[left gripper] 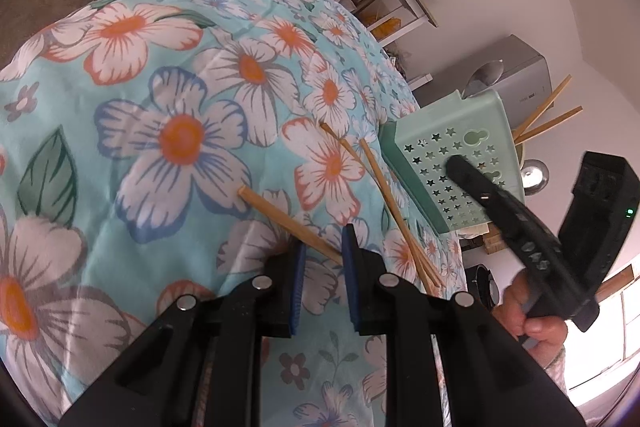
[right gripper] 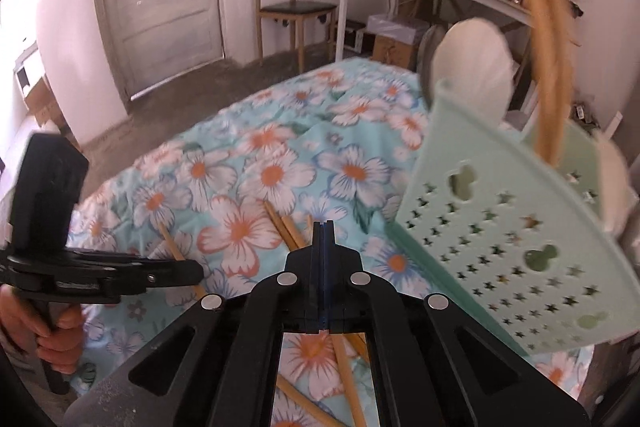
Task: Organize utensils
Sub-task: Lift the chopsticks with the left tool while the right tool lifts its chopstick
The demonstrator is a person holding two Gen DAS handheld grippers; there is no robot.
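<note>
Hovering over the floral bedspread, your left gripper has its fingers parted around one loose chopstick, not clamped on it. Two more chopsticks lie just right of those fingers. Your right gripper has its fingers pressed together, holding nothing. Right of them stands the mint utensil holder, more chopsticks upright inside.

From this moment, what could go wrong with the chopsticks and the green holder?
1. The left gripper is open around a single chopstick; the thin stick may slip out when it closes.
2. The green holder looks tilted in both views, so its chopsticks might shift.
</note>
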